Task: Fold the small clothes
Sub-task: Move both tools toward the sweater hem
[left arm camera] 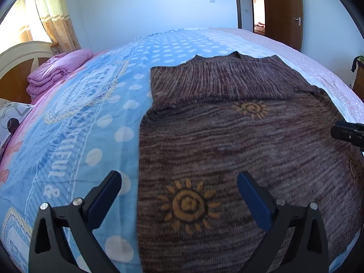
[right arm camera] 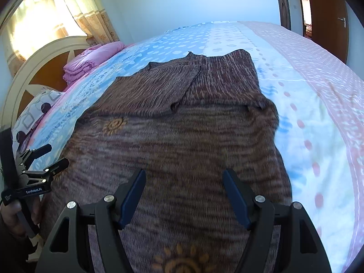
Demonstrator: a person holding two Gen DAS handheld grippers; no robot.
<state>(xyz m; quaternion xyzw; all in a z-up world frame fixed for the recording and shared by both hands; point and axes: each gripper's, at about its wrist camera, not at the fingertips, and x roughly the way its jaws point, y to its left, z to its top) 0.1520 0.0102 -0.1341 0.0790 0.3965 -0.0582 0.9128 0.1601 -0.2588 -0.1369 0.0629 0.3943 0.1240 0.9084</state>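
Observation:
A brown knit sweater (left arm camera: 227, 136) with yellow sun motifs lies flat on the bed, its sleeves folded across the upper part. My left gripper (left arm camera: 178, 174) hovers open over the sweater's near left edge, close to one sun motif, with nothing between its pads. In the right wrist view the same sweater (right arm camera: 182, 136) fills the middle. My right gripper (right arm camera: 184, 170) stands open above its lower middle, pads apart and not touching the cloth. The left gripper (right arm camera: 56, 153) shows at the left there, held by a hand. One right fingertip (left arm camera: 339, 128) pokes in at the left view's right edge.
The bed carries a blue dotted sheet (left arm camera: 79, 136) with a pink strip on the right (right arm camera: 329, 113). A folded pink quilt (left arm camera: 56, 72) and a patterned pillow (right arm camera: 34, 118) lie by the white headboard (right arm camera: 45, 52). A brown door (left arm camera: 284, 11) and curtains (right arm camera: 86, 4) stand behind.

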